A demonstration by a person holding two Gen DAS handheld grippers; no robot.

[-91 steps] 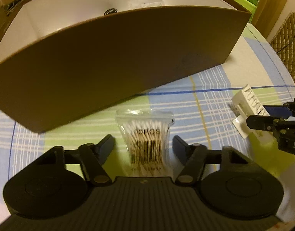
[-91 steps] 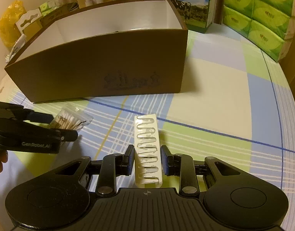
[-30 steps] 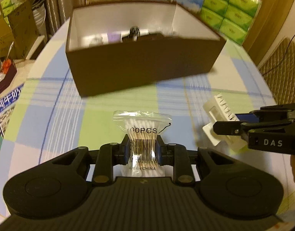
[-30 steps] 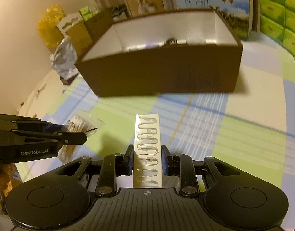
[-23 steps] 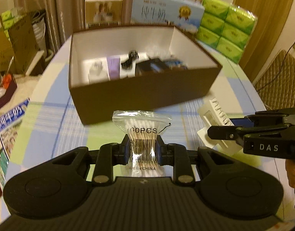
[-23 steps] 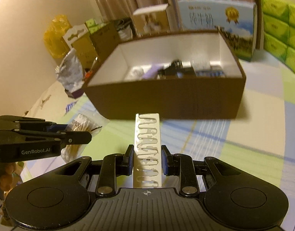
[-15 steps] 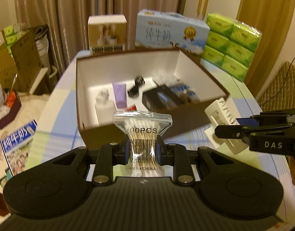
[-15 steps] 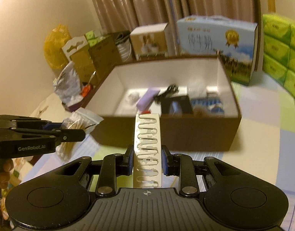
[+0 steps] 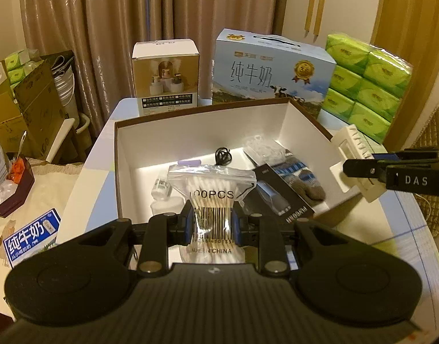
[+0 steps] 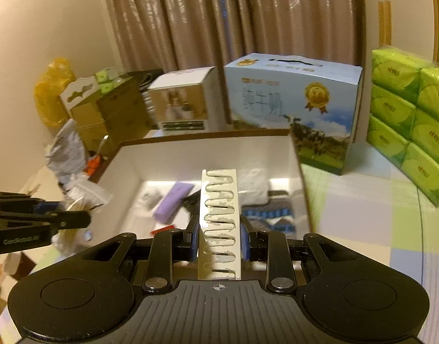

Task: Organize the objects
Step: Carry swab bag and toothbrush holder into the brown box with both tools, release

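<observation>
Above the brown box [image 9: 208, 132], my left claw [image 9: 212, 225] squeezes the swab bag [image 9: 212, 197] and my right claw [image 10: 219, 238] squeezes the white holder [image 10: 219, 223]; dropped too early, either might bounce out.

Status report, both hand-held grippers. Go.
Left hand-held gripper shut on cotton swab bag. Right shut on white slotted holder. Both above open box. Nothing blocking.

Cotton-swab bag [image 9: 212, 200] and white slotted strip [image 10: 219, 223] held upright above brown box [image 9: 124, 149].
</observation>
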